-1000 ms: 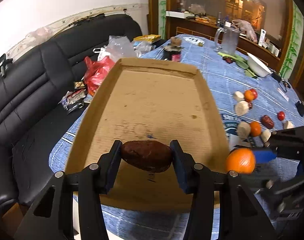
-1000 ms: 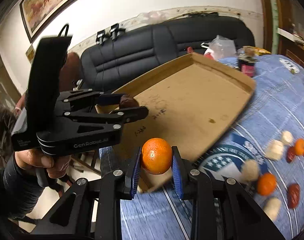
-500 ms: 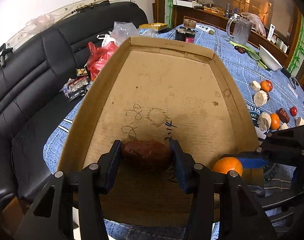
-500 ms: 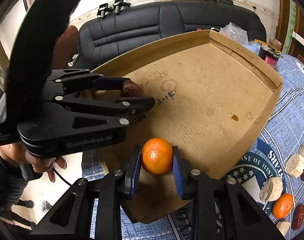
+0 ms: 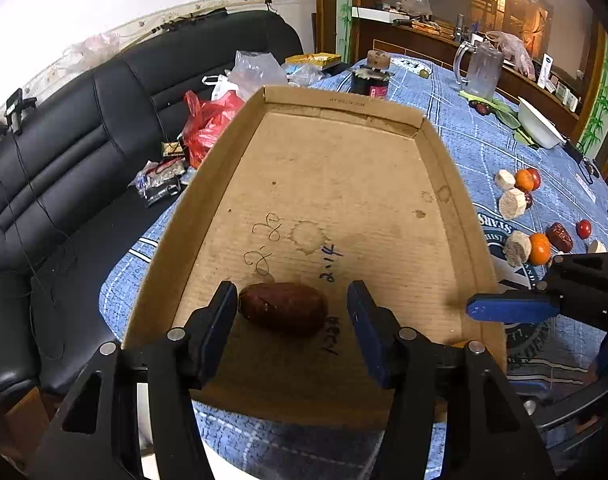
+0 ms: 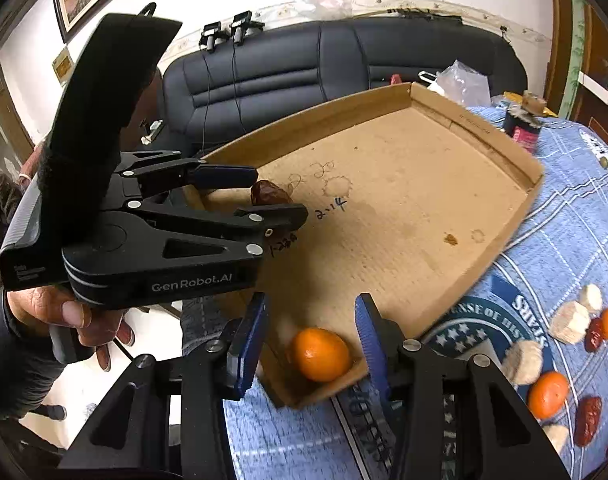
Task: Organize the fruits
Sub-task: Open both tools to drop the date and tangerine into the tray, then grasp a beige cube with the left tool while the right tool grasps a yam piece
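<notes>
Nearest in the right wrist view, the right hand-held gripper (image 6: 310,334) is seen with its blue-padded fingers spread wide and nothing gripped; the orange (image 6: 320,354) lies between them, touching neither pad, in the near corner of the cardboard tray (image 6: 516,160). The orange is judged light, firm and round, so it may roll on the flat cardboard; if it is taken again, it is best gripped across its widest part with moderate pressure, since the peel can bruise. In the left wrist view, the left hand-held gripper (image 5: 291,314) is likewise opened wide and empty, and the dark red date (image 5: 283,309) rests on the tray floor between its fingers, close against the left pad and clear of the right one, near the tray's near edge. The date is judged very light, wrinkled and somewhat soft, so a gentle hold across its short axis is called for, lest it be squashed. Farther off, beyond the tray's right wall, the remaining fruits (image 5: 540,247) are scattered on the blue-clothed bench (image 5: 484,132) toward its right edge: small oranges, more dates, small red ones and pale cut pieces, some touching one another. These are judged still to be gathered.
</notes>
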### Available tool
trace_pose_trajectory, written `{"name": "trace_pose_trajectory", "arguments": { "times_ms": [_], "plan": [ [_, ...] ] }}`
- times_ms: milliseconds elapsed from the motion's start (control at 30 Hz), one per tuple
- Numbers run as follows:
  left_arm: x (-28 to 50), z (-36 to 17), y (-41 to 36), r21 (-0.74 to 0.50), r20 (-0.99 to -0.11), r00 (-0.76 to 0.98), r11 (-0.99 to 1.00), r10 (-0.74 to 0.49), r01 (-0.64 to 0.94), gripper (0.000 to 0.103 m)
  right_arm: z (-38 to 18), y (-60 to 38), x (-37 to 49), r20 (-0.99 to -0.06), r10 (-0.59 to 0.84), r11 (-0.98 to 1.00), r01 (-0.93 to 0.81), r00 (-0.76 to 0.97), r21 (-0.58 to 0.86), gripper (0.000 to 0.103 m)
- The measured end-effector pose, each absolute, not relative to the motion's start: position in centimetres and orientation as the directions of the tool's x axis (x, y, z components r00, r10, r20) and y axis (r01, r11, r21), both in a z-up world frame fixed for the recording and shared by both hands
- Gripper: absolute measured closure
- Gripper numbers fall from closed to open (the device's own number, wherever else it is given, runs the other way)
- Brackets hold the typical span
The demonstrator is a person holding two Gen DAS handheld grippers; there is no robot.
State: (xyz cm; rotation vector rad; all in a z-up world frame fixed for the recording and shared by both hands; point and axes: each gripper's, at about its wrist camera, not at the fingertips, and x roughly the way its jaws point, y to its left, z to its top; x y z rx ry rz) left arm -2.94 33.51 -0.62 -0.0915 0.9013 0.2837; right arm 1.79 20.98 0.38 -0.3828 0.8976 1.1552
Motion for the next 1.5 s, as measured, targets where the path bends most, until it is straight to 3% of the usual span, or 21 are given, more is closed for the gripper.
{"name": "trace_pose_trajectory", "arguments": {
  "times_ms": [133, 567, 1500],
  "plan": [
    [-3.4, 0.5, 32.8, 0.043, -0.768, 0.605, 0.959, 0.211, -0.279, 0.042, 1.3, 18.8, 1.8, -0.757, 0.64, 0.408, -0.893, 0.132, 0.189, 0.057],
    [-3.1, 2.3, 27.8, 0.045, -0.752, 0.64, 0.981, 0.157, -0.187, 0.042, 2.7, 10.4, 1.9, -0.725, 0.654, 0.511, -0.833, 0.217, 0.212, 0.055],
    [-0.9, 1.4, 17.0, -0.014, -0.792, 0.611, 1.0, -0.024, 0.021, 0.042, 2.0, -7.8, 3.9, -0.722, 0.526, 0.789, -0.576, 0.449, 0.216, 0.053]
  ]
}}
